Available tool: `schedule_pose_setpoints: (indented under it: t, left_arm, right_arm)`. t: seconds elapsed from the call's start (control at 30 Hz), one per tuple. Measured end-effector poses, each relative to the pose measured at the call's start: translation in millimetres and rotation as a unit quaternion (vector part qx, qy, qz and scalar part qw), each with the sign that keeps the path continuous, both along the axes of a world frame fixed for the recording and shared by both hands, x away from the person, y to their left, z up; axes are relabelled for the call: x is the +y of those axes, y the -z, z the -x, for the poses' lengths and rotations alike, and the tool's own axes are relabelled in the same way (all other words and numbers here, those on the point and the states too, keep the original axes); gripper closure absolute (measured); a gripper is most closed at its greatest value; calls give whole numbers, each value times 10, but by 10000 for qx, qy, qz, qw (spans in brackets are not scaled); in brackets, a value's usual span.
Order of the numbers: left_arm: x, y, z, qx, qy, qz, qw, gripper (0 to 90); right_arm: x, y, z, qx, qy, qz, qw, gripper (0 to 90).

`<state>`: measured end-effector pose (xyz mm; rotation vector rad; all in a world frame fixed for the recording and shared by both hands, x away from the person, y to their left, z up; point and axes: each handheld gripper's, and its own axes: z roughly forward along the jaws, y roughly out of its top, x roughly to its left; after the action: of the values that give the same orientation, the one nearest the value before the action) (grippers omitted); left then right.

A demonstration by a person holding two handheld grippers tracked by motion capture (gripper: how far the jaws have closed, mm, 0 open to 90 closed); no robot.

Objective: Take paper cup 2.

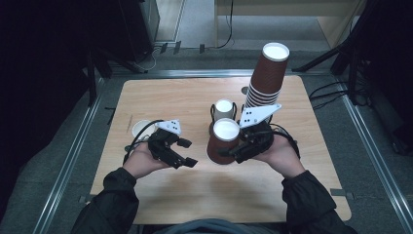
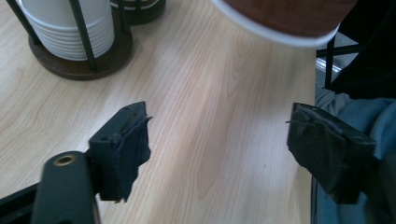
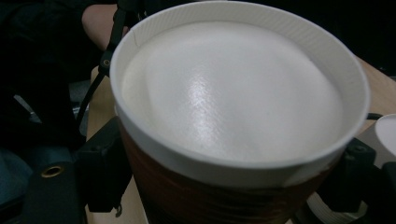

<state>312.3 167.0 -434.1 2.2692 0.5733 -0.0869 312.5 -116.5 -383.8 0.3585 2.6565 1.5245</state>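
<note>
"What's standing at the back of the tabletop [image 1: 160, 97]?"

"A tall stack of brown paper cups [image 1: 267, 78], upside down and leaning a little, near the far right corner. Just in front of it, a dark wire cup holder [image 1: 223, 110] with pale cups inside."

"And on the left?"

"A single white cup [image 1: 141, 128], open side up. Beyond the light wood, grey floor [image 1: 204, 19] and a few black cables [image 1: 326, 92]."

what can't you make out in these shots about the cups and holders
- Base of the brown cup: hidden in the high view by the right gripper; cut off in the right gripper view by the bottom edge.
- Whether that cup touches the table: not clear.
- Holder with white cups: top cut off in the left gripper view.
- Tall stack: cup count too small to tell.
</note>
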Motion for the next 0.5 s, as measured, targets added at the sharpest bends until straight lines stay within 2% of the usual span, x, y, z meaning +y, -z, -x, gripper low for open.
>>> schedule_pose_setpoints:
  t: [0.2,0.33,0.37,0.5]
  left_arm:
    - [15,43,-5,75,-71,2,9999,144]
    - [17,61,15,92,80,71,9999,127]
    - [10,64,27,43,39,32,10000,120]
    - [-6,95,39,66,6,-24,10000,115]
  right_arm:
    - [28,239,-42,190,8,72,9998,186]
    - [44,353,-63,269,-1,105,9996,187]
    - [51,379,-68,276,-7,114,9996,186]
    - [79,467,-85,373,-62,145,9992,186]
